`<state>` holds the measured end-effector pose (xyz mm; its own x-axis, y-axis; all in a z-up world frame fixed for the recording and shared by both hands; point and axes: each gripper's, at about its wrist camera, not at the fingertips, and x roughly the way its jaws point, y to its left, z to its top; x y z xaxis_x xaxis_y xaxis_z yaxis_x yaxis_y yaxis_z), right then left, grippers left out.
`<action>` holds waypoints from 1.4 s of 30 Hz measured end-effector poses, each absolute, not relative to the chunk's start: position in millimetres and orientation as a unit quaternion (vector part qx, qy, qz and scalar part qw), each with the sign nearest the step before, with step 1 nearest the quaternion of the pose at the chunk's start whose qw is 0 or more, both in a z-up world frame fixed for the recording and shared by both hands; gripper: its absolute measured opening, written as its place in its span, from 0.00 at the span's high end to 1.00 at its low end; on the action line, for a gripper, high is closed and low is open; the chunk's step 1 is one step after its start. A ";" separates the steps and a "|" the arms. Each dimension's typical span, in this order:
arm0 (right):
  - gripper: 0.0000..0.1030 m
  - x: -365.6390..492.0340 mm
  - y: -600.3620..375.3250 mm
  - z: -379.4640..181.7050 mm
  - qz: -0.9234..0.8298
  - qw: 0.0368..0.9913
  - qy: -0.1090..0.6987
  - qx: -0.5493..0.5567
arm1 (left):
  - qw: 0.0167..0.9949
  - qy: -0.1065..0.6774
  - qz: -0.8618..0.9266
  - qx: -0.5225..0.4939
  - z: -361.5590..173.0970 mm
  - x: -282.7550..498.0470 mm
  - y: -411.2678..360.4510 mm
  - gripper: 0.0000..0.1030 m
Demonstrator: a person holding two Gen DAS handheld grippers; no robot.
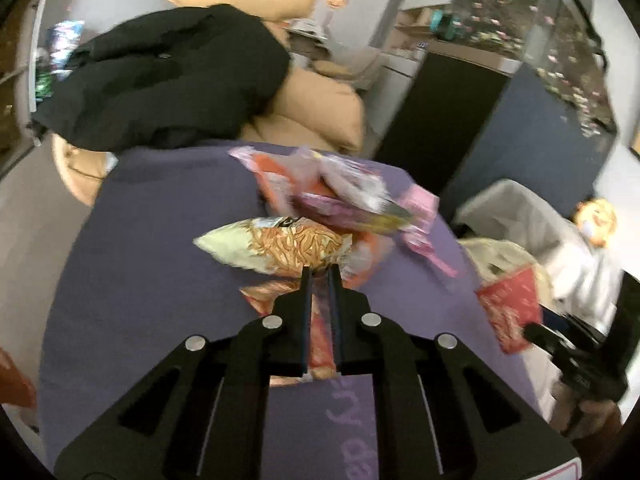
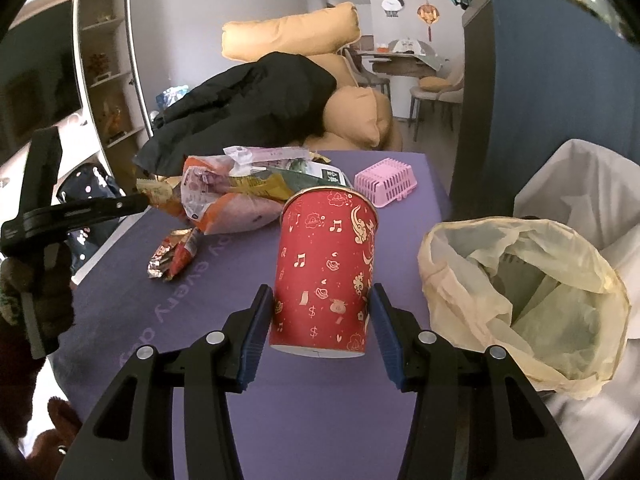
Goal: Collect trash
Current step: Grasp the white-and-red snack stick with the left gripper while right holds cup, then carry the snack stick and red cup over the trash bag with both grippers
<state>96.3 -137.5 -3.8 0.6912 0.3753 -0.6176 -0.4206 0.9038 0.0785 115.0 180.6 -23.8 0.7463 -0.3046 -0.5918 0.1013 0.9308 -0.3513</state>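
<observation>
Your right gripper [image 2: 322, 322] has its jaws spread wide on either side of the red paper cup [image 2: 326, 270], pads at its lower wall; whether they grip it yet I cannot tell. The yellowish trash bag [image 2: 524, 292] gapes just right of those jaws, looking nearly bare inside. Your left gripper [image 1: 320, 280] has its jaws narrowed onto a snack wrapper [image 1: 276, 250], with the wrapper pile [image 1: 340, 192] just ahead on the purple worktop [image 2: 320, 400]. A foil wrapper [image 2: 176, 254] lies left of the cup. Most collecting seems still ahead.
</observation>
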 end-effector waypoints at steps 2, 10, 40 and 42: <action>0.55 95.6 -138.7 -2.7 0.215 0.920 0.327 -0.033 | 0.918 0.347 -0.124 -0.148 -24.9 110.4 177.0 0.87; 0.54 98.8 -141.1 -9.4 0.211 0.917 0.338 -0.023 | 0.906 0.364 -0.050 -0.209 -40.4 114.4 205.2 0.59; 0.54 95.0 -130.9 -15.4 0.217 0.914 0.338 -0.051 | 0.888 0.397 0.031 -0.232 -75.0 140.2 268.2 0.79; 0.54 93.7 -132.7 -11.5 0.218 0.917 0.331 -0.051 | 0.898 0.381 0.026 -0.219 -57.8 135.2 260.8 0.80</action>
<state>93.7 -132.7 -11.5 0.6857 0.3660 -0.6292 -0.4339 0.8995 0.0504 135.2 260.8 -57.8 0.7080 -0.1193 -0.6960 -0.2144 0.9028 -0.3728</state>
